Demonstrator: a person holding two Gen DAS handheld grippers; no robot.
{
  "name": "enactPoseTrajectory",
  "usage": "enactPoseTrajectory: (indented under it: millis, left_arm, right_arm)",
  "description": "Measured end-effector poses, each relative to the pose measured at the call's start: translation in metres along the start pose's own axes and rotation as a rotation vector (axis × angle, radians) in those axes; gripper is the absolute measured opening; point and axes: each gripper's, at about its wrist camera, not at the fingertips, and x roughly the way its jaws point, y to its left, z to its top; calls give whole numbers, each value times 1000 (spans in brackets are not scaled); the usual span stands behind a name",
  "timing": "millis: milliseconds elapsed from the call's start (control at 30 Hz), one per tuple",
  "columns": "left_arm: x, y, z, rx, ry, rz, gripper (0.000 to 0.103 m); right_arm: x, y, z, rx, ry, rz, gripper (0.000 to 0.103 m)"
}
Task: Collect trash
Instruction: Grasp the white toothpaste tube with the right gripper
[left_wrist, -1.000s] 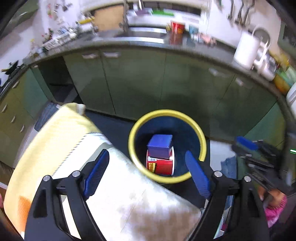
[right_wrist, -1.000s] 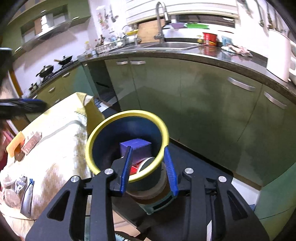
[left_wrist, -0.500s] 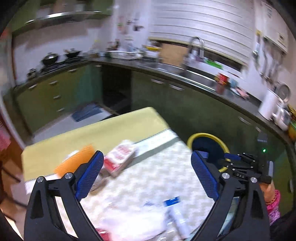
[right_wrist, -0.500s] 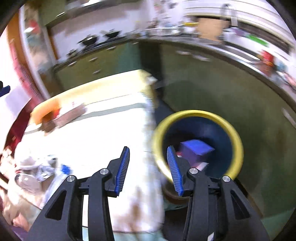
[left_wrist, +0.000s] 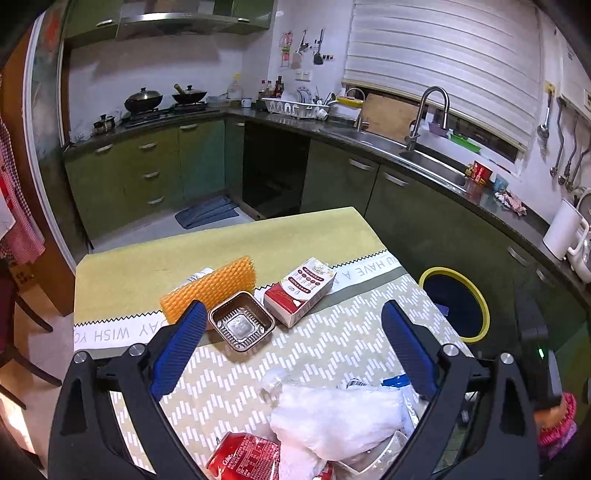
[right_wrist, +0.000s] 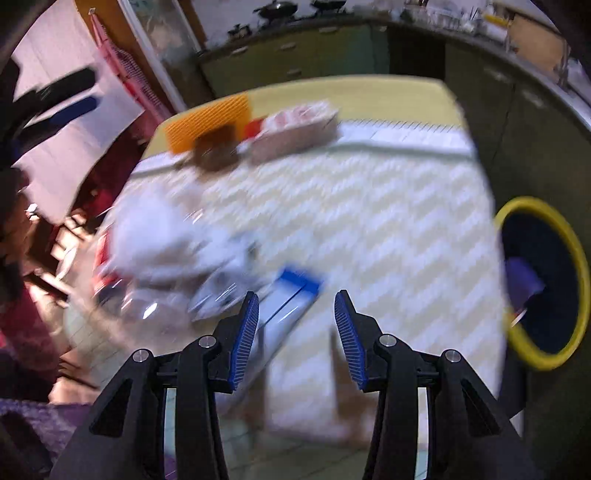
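Both grippers, left (left_wrist: 291, 343) and right (right_wrist: 295, 325), hang released and empty; a rushed grab could knock the can (left_wrist: 243, 458) off the tabletop (left_wrist: 332, 336).

Both wrist cams look down over the table (left_wrist: 332, 236) from its near edge. Right cam (blurred) sits lower. Both show the bin (left_wrist: 480, 306) beside it.

Surface finishes, table items

Foil tray (left_wrist: 242, 325): shiny crinkled metal. Carton (left_wrist: 300, 291): glossy printed cardboard. Tablecloth (left_wrist: 332, 343): matt woven cloth. Soda can (left_wrist: 243, 458): glossy metal. Orange pad (left_wrist: 208, 288): dimpled, matt.
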Motion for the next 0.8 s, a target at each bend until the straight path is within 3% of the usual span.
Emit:
enactPoseTrajectory:
  millis: [300, 533, 667, 800]
  left_arm:
    - [-3, -7, -5, 27, -5, -23, 91]
    - [-7, -2, -8, 11, -2, -15, 91]
    - [-8, -1, -9, 11, -1, -12, 91]
    - [-7, -2, -10, 13, 1, -13, 91]
  right_arm:
    - [11, 44, -39, -40, 37, -76, 45]
    - [20, 40, -50, -51, 43, -145, 45]
    - [15, 27, -51, -22, 26, -123, 21]
    - [4, 15, -50, 2, -8, -111, 14]
